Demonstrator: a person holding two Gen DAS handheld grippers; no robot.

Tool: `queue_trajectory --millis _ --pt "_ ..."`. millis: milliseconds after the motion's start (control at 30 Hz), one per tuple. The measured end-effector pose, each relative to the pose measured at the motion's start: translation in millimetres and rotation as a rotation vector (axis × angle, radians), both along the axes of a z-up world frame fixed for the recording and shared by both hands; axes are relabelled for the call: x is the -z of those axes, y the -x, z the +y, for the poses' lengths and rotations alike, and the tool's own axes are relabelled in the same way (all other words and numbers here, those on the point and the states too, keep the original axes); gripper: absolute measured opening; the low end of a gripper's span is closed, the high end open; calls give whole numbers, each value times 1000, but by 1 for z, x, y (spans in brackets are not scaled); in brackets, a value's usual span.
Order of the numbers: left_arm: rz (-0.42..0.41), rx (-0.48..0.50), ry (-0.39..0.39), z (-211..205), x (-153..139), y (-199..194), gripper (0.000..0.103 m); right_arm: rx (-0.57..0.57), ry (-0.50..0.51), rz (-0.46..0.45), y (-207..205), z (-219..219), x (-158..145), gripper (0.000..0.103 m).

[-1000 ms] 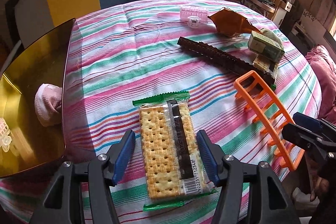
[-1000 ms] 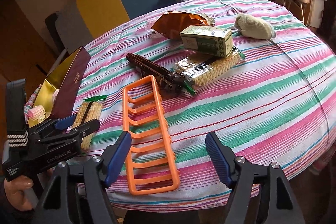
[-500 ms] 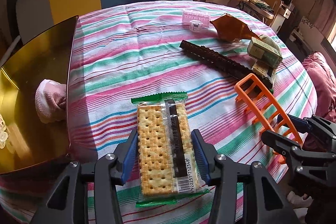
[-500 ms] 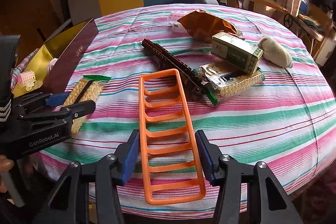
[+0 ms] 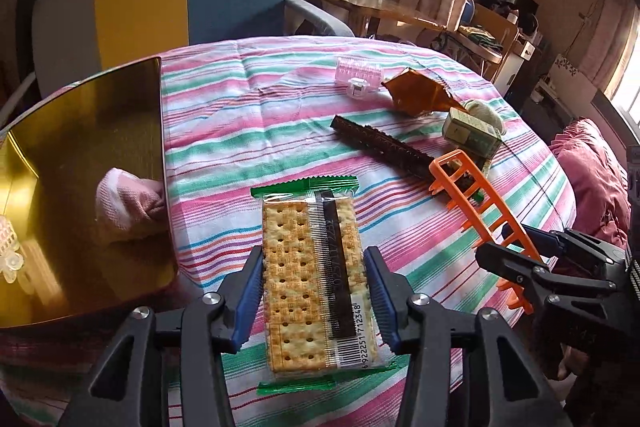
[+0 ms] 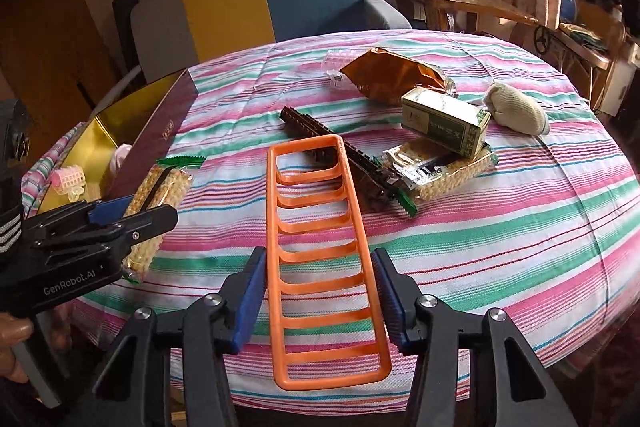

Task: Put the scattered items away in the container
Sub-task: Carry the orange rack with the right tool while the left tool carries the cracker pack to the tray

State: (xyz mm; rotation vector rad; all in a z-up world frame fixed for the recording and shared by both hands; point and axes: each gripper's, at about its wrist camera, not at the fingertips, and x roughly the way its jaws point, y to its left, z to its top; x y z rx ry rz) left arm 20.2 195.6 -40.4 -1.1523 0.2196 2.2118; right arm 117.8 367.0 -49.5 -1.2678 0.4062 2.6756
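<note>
Both tongs have closed in over the last second. The left tongs [image 5: 314, 301] now press their blue pads against both long edges of the cracker packet [image 5: 316, 279], which seems lifted off the striped tabletop [image 5: 248, 123]; the gold-lined container [image 5: 80, 155] sits just to its left. The right tongs [image 6: 320, 301] have narrowed around the orange rack [image 6: 320, 259], pads close but not clearly touching. Both items look ready to carry over. Readable: barcode "6922251712348"; "GenRobot.AI" on the left tongs' body.

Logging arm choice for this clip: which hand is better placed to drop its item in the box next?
Left. Its tool already pinches the cracker pack right beside the gold box. The right tool straddles the orange rack farther from the box.
</note>
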Motion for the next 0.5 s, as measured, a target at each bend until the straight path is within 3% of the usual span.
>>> queue_trajectory --millis 200,500 --pt "33 -94 -15 -34 -21 10 50 -45 37 47 23 -21 -19 52" --pt "91 -302 -25 -115 -40 45 49 -262 70 102 93 -109 -46 52"
